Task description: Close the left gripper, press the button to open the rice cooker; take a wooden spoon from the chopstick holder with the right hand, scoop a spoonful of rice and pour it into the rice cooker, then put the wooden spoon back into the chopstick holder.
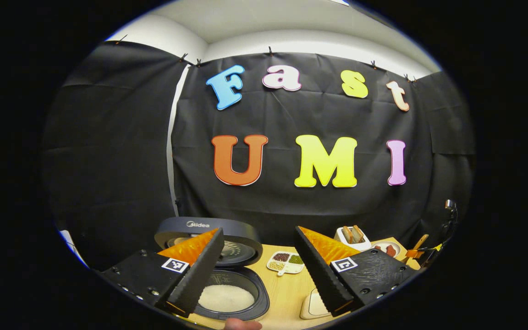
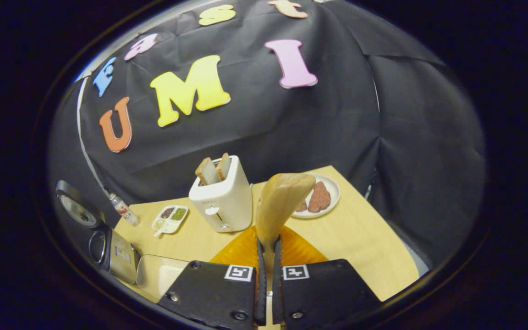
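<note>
The rice cooker [image 1: 239,286] stands open, lid [image 1: 227,231] raised, with white rice in its pot. My left gripper [image 1: 258,233] hovers just above and in front of it, open, nothing between its fingers. My right gripper [image 2: 268,240] is shut on the handle of a wooden spoon [image 2: 284,199], whose bowl points up and away over the table. Whether the bowl carries rice I cannot tell. The cooker [image 2: 108,250] shows at the far left of the right gripper view. Far off at the right of the left gripper view, the spoon [image 1: 420,242] sticks up.
A white toaster [image 2: 222,201] with two bread slices stands mid-table, with a plate [image 2: 332,188] of reddish food to its right. A small divided seasoning dish [image 2: 170,217] and a little bottle [image 2: 124,211] lie to its left. A pale container [image 2: 161,275] sits near the cooker. A fingertip [image 1: 243,324] shows below.
</note>
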Motion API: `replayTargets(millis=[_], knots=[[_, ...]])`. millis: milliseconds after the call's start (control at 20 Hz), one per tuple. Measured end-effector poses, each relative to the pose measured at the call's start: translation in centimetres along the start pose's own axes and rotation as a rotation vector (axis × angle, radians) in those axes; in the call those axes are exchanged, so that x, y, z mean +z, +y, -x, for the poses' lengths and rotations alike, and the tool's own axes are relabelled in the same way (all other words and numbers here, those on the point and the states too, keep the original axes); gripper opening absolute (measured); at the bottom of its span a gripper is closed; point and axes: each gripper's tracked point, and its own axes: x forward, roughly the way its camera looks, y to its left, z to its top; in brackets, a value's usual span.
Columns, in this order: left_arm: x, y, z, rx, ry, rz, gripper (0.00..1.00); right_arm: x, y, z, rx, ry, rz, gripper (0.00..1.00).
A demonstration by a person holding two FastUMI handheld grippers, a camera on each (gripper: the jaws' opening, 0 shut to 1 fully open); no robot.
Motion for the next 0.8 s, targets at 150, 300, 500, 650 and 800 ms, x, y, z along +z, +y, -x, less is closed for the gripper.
replayTargets(millis=[150, 300, 500, 650, 800], knots=[[0.9, 2.0, 1.1, -0.006, -0.029, 0.023, 0.97, 3.5, 3.8, 3.7, 0.001, -0.091, 0.075, 0.10], [1.2, 4.3, 2.1, -0.002, -0.042, 0.036, 0.96, 4.3, 8.6, 6.7, 0.047, -0.138, 0.103, 0.10], [1.4, 7.7, 3.6, 0.011, -0.049, 0.031, 0.96, 2.0, 13.7, 8.0, 0.097, -0.124, 0.085, 0.10], [0.9, 10.3, 4.7, 0.033, -0.029, 0.024, 1.00, -1.4, 16.2, 7.4, 0.105, -0.084, 0.106, 0.10], [0.9, 12.4, 5.7, 0.053, -0.027, 0.017, 0.96, -5.6, 16.8, 5.8, 0.074, -0.032, 0.151, 0.10]])
